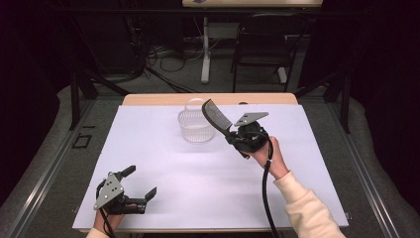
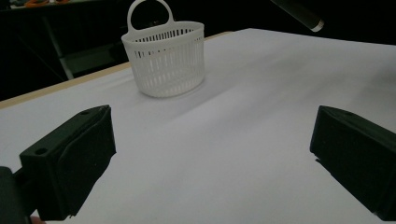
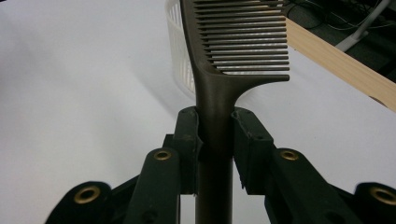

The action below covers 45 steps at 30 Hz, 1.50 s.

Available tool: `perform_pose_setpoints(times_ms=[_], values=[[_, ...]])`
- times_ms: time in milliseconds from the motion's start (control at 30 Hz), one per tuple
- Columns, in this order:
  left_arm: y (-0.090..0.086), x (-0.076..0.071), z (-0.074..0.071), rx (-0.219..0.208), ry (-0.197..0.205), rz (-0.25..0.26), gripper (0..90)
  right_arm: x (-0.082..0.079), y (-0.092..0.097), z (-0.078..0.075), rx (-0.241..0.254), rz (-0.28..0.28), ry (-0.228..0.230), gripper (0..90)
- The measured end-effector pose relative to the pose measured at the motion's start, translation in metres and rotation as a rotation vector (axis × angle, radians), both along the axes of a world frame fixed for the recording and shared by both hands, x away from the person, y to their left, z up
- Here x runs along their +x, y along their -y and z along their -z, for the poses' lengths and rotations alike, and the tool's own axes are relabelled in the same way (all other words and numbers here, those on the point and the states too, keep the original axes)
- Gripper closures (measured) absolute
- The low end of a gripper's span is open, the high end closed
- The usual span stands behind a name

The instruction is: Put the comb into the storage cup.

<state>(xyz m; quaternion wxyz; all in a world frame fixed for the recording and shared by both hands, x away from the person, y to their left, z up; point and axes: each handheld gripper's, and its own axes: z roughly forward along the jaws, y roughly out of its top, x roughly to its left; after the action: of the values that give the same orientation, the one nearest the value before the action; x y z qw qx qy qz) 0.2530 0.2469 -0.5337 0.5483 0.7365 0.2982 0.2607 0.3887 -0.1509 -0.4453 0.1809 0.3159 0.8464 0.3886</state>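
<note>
Comb held above the counter by the basket

The right gripper [image 1: 236,135] has its fingers [image 3: 189,140] clamped on the handle of a dark comb [image 1: 216,114], raised just right of the white basket [image 1: 195,126] at the far centre; the left gripper [image 1: 140,182] rests near left on the counter [image 1: 148,148], fingers [image 2: 74,158] wide apart, holding nothing.
</note>
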Motion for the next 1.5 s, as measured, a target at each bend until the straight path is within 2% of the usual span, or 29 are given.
perform_pose_setpoints(times_ms=[1500], values=[[0.000, 0.000, 0.001, 0.003, -0.003, 0.002, 0.1, 0.022, -0.027, -0.013, 0.014, -0.014, 0.078, 72.6]])
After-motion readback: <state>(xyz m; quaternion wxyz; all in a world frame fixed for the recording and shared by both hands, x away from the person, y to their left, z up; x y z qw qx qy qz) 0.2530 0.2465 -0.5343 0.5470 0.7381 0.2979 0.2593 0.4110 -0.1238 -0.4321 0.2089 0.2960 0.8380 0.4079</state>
